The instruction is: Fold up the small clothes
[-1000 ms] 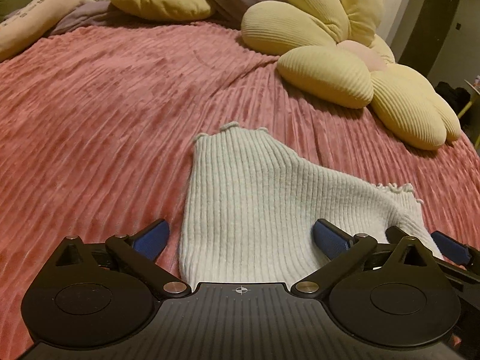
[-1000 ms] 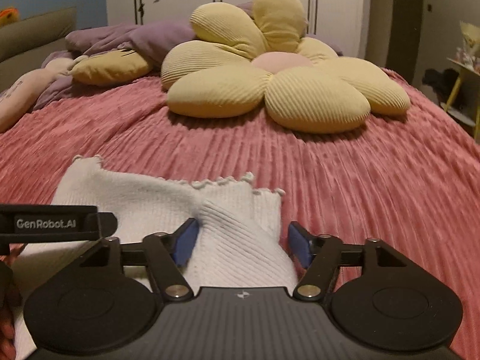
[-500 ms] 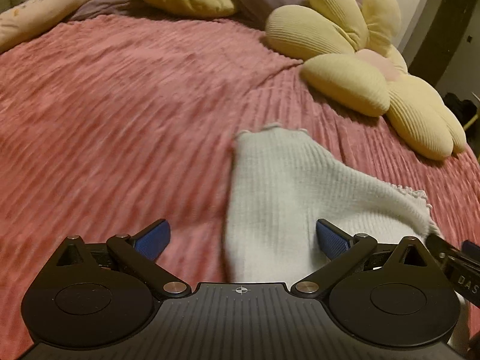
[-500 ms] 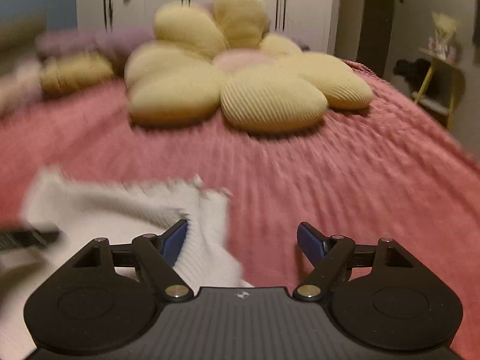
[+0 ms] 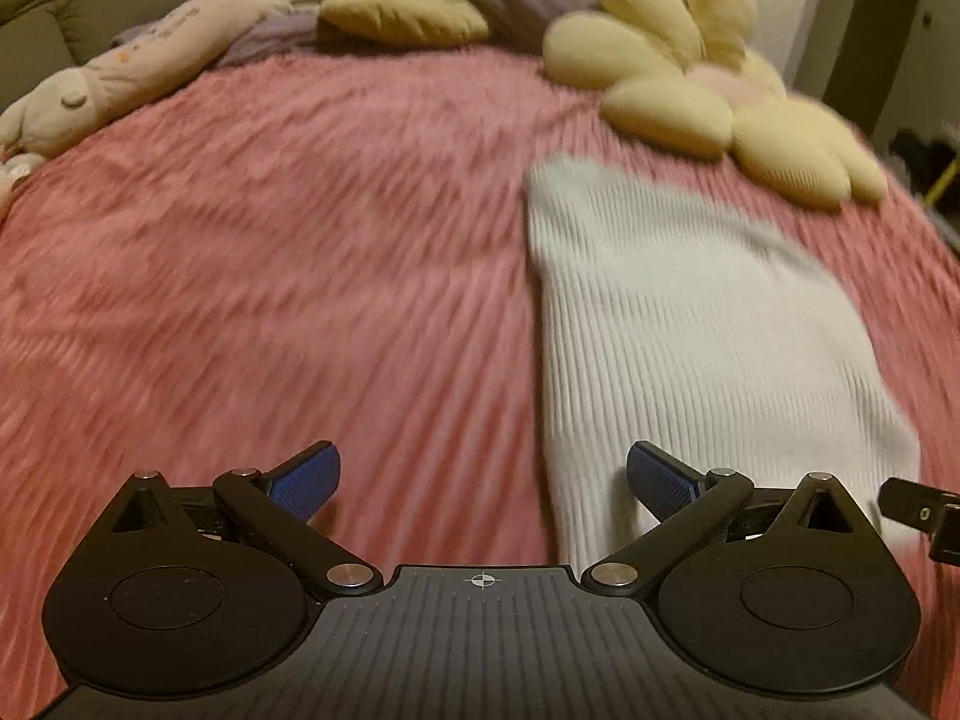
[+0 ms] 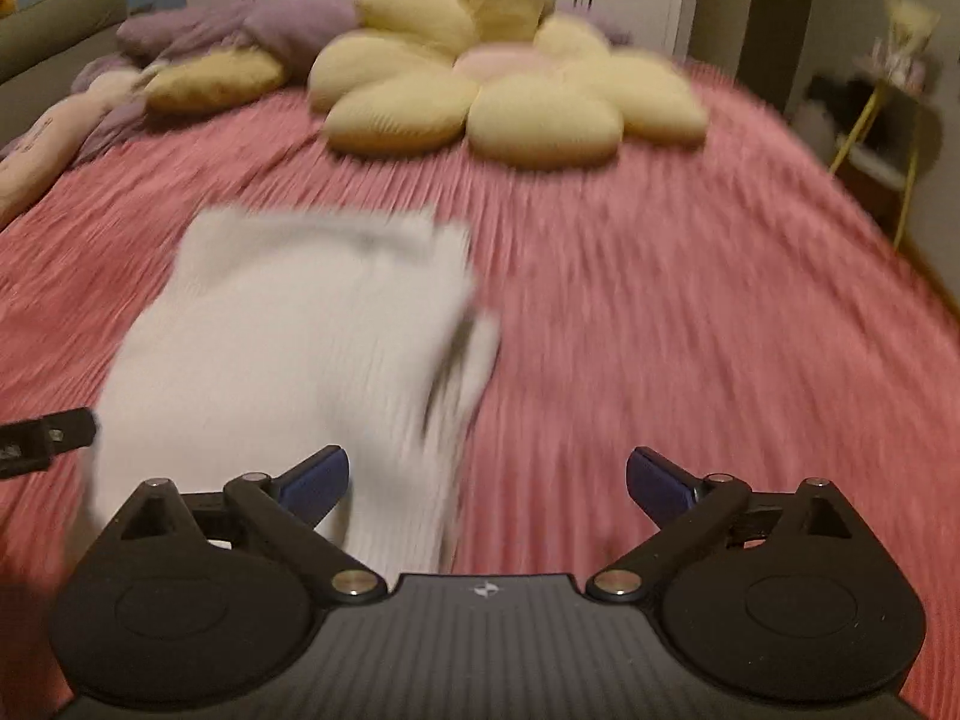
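Observation:
A small white ribbed knit garment lies folded flat on the pink ribbed bedspread. In the left wrist view it is to the right of centre; my left gripper is open and empty, its right finger over the garment's near left edge. In the right wrist view the garment is left of centre and blurred. My right gripper is open and empty, with its left finger over the garment's near right edge. Each gripper's tip shows at the edge of the other's view.
A large yellow flower cushion lies on the far side of the bed. A yellow pillow, a purple blanket and a long cream plush toy lie at the far left. A side table stands off the bed's right.
Both grippers have pulled back and apart from the garment, the left one moving left and the right one moving right. The right gripper's jaws have widened. The garment lies flatter, its sleeve folded in.

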A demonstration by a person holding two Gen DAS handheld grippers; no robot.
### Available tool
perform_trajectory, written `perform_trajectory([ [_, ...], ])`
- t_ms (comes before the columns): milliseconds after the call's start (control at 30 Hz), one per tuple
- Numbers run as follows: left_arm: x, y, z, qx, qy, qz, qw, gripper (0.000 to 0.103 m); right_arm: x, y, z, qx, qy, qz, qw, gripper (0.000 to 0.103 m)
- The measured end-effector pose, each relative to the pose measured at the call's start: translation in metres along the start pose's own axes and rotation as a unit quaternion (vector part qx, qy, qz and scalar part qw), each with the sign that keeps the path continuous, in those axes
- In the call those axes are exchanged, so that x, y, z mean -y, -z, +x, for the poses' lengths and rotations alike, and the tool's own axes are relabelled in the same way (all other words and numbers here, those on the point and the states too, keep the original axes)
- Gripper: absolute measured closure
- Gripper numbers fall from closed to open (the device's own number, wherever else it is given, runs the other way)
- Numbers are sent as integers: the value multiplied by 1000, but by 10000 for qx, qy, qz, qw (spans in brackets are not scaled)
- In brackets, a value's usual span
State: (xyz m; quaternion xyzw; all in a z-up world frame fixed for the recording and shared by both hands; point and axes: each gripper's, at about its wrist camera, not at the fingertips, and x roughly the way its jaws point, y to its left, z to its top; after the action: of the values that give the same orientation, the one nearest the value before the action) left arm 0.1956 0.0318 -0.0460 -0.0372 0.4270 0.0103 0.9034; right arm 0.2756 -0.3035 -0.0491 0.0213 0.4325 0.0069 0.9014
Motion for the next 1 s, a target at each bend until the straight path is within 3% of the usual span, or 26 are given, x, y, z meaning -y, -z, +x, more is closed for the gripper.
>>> perform_trajectory([
  [267,-1,45,-34,-710,181,-44,9973,0,-6,44,-26,-1280,-411,290,9905,4],
  [367,1,40,-43,-803,155,98,9966,0,-4,44,-38,-1224,-590,536,9893,4],
  [500,9,28,-61,-508,64,500,9974,0,-12,36,-56,-919,-257,162,9953,4],
  [567,14,20,-64,-579,112,635,9962,0,-18,32,-63,-852,-92,-46,9963,4],
  [733,12,9,-71,-527,350,435,9971,0,-25,24,-70,-884,-61,-150,9960,4],
  [1000,19,10,-71,-571,87,685,9960,0,-24,21,-75,-922,-97,-32,9957,4],
])
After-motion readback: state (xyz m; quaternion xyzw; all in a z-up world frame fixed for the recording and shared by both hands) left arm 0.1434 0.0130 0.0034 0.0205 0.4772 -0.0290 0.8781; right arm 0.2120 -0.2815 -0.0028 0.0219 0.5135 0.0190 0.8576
